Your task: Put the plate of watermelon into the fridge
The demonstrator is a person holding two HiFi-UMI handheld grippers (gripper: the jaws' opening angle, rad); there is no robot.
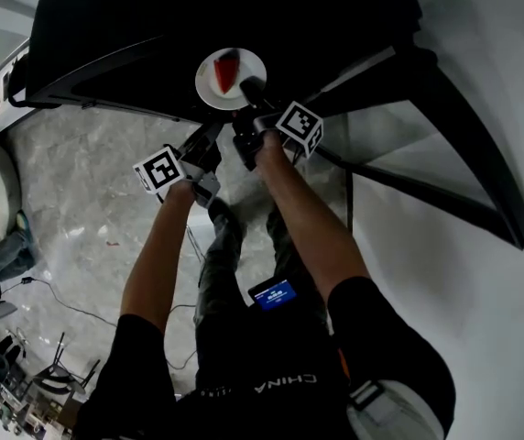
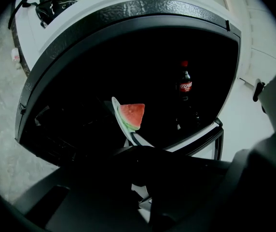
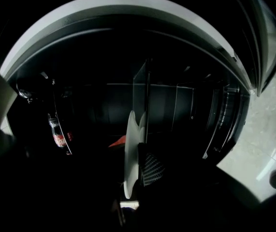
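A white plate [image 1: 231, 78] carrying a red watermelon wedge [image 1: 226, 70] hangs in front of the open fridge's dark inside [image 1: 134, 35]. My right gripper [image 1: 253, 90] is shut on the plate's near rim. The right gripper view shows the plate [image 3: 130, 144] edge-on, with a ribbed pad [image 3: 151, 169] pressed against it. My left gripper [image 1: 209, 143] is just below and left of the plate, apart from it; its jaws are too dark to read. From the left gripper view the plate [image 2: 120, 117] and the wedge [image 2: 132, 113] float before the fridge opening.
A cola bottle [image 2: 185, 83] stands inside the fridge, and the right gripper view has the bottle [image 3: 58, 133] at its left. A glass shelf [image 3: 140, 93] runs through the interior. The open fridge door [image 1: 468, 145] stands at the right. Cables lie on the marble floor [image 1: 79, 218].
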